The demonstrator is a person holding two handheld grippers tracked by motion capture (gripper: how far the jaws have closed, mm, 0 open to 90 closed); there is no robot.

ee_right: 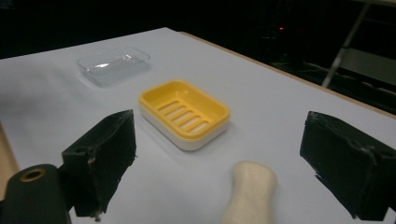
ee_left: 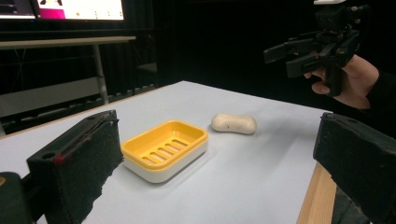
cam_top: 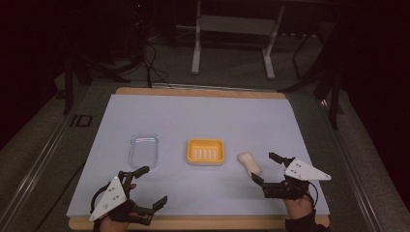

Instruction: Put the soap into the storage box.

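Two tongs, both gaping wide and holding nothing: the right tongs (cam_top: 267,169) flank one pale, waisted soap bar (cam_top: 249,164) lying on the desk (cam_top: 203,116), pads clear of it; the left tongs (cam_top: 147,186) hover near the front edge. Beyond lie one yellow slotted soap dish (cam_top: 206,152) and one clear plastic lid (cam_top: 143,150).

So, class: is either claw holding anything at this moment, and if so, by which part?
Nothing is held. The left claw is open over bare table. The right claw is open too, with the bar of soap lying just ahead of it, untouched.
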